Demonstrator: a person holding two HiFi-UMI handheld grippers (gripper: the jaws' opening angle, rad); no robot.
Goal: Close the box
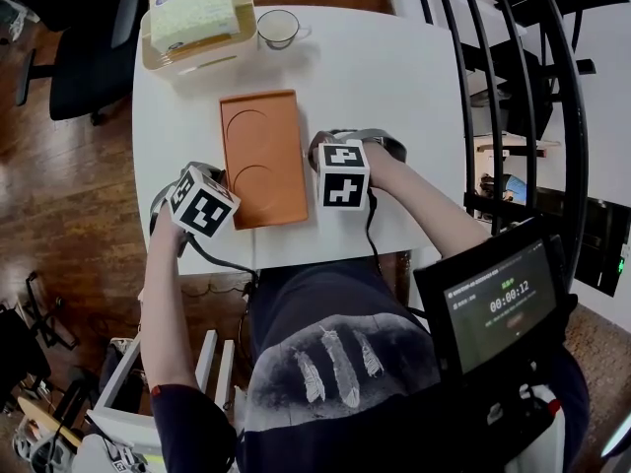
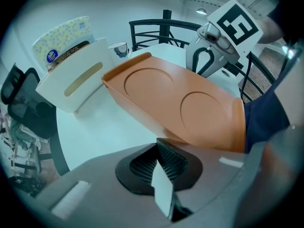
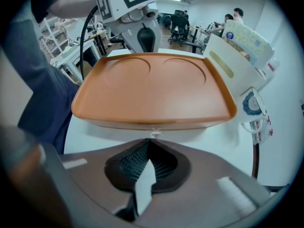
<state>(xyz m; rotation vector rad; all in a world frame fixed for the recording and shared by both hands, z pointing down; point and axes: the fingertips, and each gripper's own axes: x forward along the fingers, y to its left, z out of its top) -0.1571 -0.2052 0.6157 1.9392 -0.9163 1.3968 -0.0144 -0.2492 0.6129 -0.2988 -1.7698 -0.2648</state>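
A flat orange box [image 1: 261, 156] lies on the white table [image 1: 394, 77] with its lid down, two round hollows on top. My left gripper [image 1: 225, 181] is at the box's near left corner, and its own view shows it [image 2: 164, 144] shut and empty, tip against the orange edge [image 2: 190, 108]. My right gripper [image 1: 315, 161] is at the box's right long side. In its own view it [image 3: 149, 144] is shut right below the box's rim [image 3: 152, 87], next to a small clear tab [image 3: 154, 133]. Each gripper shows across the box in the other's view.
A cream holder with a tissue pack [image 1: 197, 23] and a cup [image 1: 278, 28] stand at the table's far edge. A black chair [image 1: 84, 47] is left of the table, a dark railing [image 1: 513, 87] to the right. A small screen [image 1: 498, 304] hangs on the person's chest.
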